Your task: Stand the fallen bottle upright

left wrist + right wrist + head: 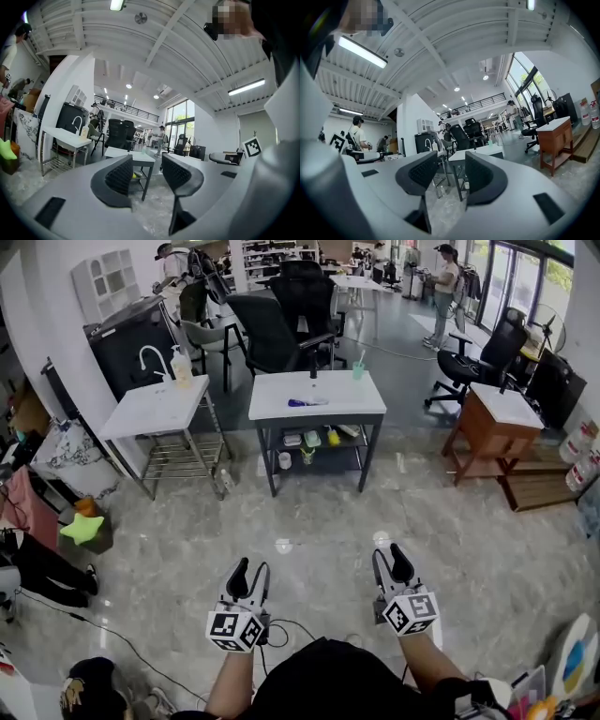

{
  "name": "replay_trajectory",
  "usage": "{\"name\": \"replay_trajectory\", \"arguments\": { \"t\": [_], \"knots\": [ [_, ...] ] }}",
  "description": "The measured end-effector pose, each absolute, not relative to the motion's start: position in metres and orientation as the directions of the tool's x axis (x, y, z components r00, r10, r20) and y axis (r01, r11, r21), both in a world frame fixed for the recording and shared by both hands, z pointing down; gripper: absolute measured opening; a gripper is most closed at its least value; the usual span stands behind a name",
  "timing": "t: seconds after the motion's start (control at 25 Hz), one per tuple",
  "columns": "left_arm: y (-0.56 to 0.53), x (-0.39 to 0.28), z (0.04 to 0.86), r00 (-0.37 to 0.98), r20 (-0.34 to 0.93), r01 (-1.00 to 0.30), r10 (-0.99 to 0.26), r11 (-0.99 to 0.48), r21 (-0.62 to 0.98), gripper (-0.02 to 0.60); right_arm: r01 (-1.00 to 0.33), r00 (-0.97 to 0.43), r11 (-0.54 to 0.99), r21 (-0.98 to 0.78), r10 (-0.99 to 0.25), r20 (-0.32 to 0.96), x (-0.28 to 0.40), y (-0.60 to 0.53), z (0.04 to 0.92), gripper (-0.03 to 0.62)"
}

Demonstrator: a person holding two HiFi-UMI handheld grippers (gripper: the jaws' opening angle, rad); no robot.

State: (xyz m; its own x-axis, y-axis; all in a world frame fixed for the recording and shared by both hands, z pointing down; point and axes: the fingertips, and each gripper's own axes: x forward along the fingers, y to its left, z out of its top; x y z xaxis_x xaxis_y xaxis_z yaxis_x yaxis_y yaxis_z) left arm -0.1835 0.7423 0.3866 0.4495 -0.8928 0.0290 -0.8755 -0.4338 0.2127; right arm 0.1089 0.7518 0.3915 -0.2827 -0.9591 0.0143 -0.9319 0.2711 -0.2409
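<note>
A small blue-purple bottle (302,402) lies on its side on the white-topped table (342,407), far ahead of me across the floor. Near the table's back edge stand a dark upright bottle (313,371) and a green cup (358,369). My left gripper (249,570) and right gripper (392,557) hover low over the marble floor, well short of the table, both pointing level toward it. Each stands open with nothing between its jaws. In the left gripper view the left gripper (147,171) frames the table (140,157); the right gripper (451,173) faces the table (480,151) too.
A second white table (141,413) with a faucet and a soap bottle stands to the left. Black office chairs (281,315) sit behind the tables. A wooden cabinet (492,423) is at the right. A cable (103,632) runs over the floor near my feet.
</note>
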Motion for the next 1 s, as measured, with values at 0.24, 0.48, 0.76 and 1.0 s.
{"name": "replay_trajectory", "arguments": {
  "t": [0.24, 0.48, 0.76, 1.0],
  "knots": [
    [0.751, -0.204, 0.393, 0.434, 0.029, -0.884, -0.9, -0.42, 0.207, 0.307, -0.939, -0.272, 0.255, -0.229, -0.961, 0.046, 0.087, 0.764, 0.401, 0.287],
    [0.739, -0.216, 0.406, 0.417, 0.057, -0.888, -0.907, -0.393, 0.239, 0.31, -0.935, -0.316, 0.297, -0.192, -0.946, 0.075, 0.072, 0.748, 0.402, 0.293],
    [0.688, -0.191, 0.393, 0.41, 0.054, -0.894, -0.91, -0.39, 0.219, 0.31, -0.915, -0.36, 0.344, -0.21, -0.932, 0.043, 0.088, 0.681, 0.395, 0.293],
    [0.631, -0.155, 0.383, 0.408, 0.045, -0.9, -0.912, -0.394, 0.188, 0.31, -0.91, -0.365, 0.348, -0.227, -0.93, 0.035, 0.135, 0.622, 0.403, 0.293]
  ]
}}
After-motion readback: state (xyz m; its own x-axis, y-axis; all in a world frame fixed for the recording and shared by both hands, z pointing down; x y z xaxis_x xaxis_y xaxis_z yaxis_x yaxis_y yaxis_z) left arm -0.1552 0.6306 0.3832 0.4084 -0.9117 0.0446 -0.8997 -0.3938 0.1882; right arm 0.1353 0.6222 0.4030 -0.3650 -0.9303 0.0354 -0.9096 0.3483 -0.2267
